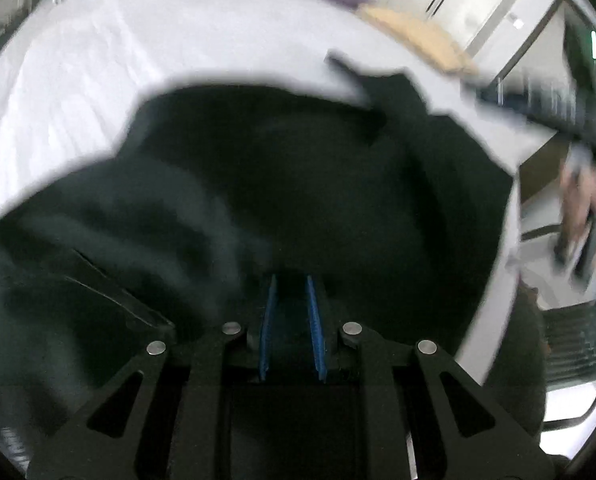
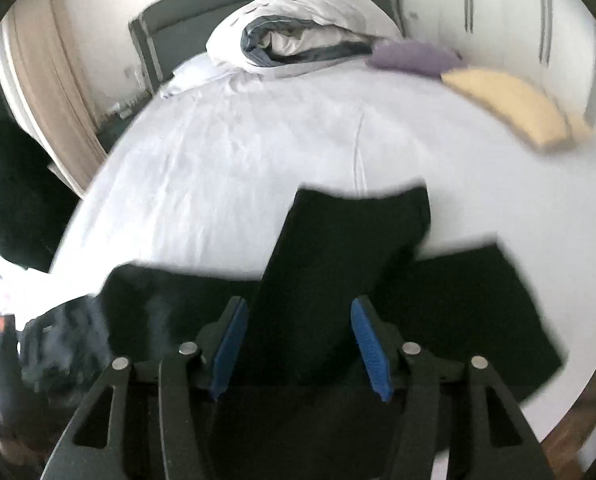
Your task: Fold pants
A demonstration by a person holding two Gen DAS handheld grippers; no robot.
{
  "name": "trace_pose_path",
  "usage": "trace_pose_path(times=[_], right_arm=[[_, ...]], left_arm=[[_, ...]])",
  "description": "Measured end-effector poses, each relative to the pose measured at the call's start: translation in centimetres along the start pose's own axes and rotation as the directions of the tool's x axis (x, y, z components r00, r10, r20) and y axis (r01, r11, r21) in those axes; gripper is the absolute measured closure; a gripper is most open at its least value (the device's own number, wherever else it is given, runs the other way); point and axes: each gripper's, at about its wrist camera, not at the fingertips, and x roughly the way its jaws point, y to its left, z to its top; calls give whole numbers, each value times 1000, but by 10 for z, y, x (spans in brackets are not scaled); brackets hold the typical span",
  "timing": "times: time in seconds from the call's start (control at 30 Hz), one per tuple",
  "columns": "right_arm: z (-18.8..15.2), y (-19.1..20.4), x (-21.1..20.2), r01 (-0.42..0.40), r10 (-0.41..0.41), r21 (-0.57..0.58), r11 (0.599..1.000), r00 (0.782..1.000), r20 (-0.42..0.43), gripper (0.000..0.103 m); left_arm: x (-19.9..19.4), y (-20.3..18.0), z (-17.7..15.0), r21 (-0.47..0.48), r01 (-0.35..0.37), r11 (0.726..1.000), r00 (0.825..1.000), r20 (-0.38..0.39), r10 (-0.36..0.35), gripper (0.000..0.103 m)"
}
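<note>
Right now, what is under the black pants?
The pants lie on the bed's white sheet, which shows all around them. The sheet directly beneath is covered, so anything else there cannot be seen.

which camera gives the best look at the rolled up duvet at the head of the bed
The right wrist view: the rolled duvet lies whole against the headboard. The left wrist view shows none of it, mostly black pants.
</note>
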Motion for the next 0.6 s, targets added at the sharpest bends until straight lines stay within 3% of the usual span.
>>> trace_pose_path(times=[0.07,0.17,0.27,0.4,0.53,0.6], right_arm=[[33,16,25,52,-53,-43,998,998,-17,45],[58,41,66,101,-106,-84,991,993,-60,45],[80,56,107,150,-162,-109,983,981,-108,45],[87,54,153,266,-291,-155,951,941,-173,45],[89,50,187,295,-335,-184,938,909,-249,45],[87,47,192,290,-334,-191,938,906,-262,48]], left_arm=[[7,5,-1,-27,22,999,999,24,-22,88],[7,19,-1,-89,91,992,996,25,-90,88],[11,22,4,-96,115,989,993,26,-113,88],[10,19,2,-71,97,993,995,41,-94,88],[7,18,-15,-66,98,993,994,50,-95,88],[0,21,-39,-63,97,993,994,52,-94,88]])
